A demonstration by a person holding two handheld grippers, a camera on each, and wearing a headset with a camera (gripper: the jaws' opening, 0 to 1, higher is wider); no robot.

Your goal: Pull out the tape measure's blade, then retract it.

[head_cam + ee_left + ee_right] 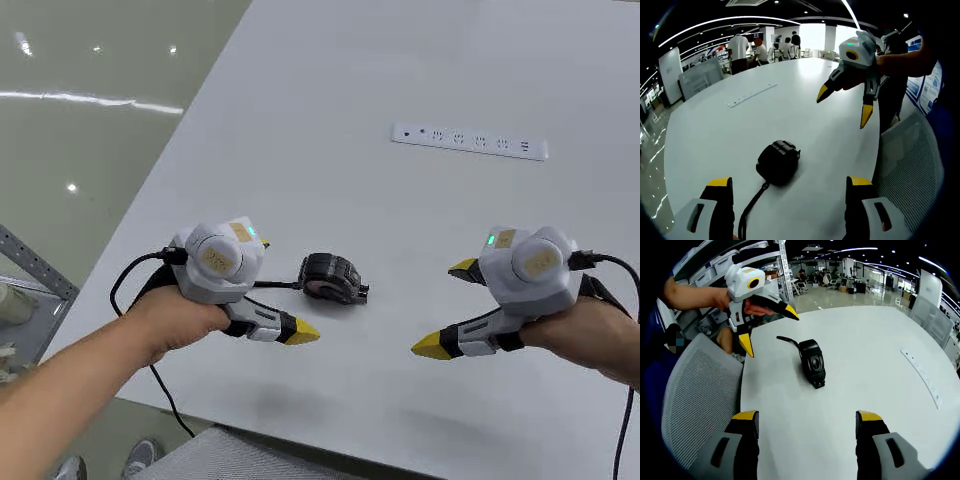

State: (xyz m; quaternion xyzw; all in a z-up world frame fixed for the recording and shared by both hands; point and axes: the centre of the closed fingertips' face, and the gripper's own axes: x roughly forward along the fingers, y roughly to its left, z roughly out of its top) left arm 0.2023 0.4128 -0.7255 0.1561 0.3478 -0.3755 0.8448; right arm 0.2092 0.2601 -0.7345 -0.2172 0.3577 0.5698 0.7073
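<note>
Pre-grasp: L gripper (pixel 283 288) & R gripper (pixel 447 306) both spread wide, empty, flanking tape measure (pixel 333 277); next, clamp it w/ one, nip blade hook (pixel 818 385) w/ other.

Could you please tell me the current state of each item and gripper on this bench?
tape measure: blade in, lying on the table, untouched.
left gripper: open, holding nothing.
right gripper: open, holding nothing.
power strip: flat on the table, no plugs seen.
</note>
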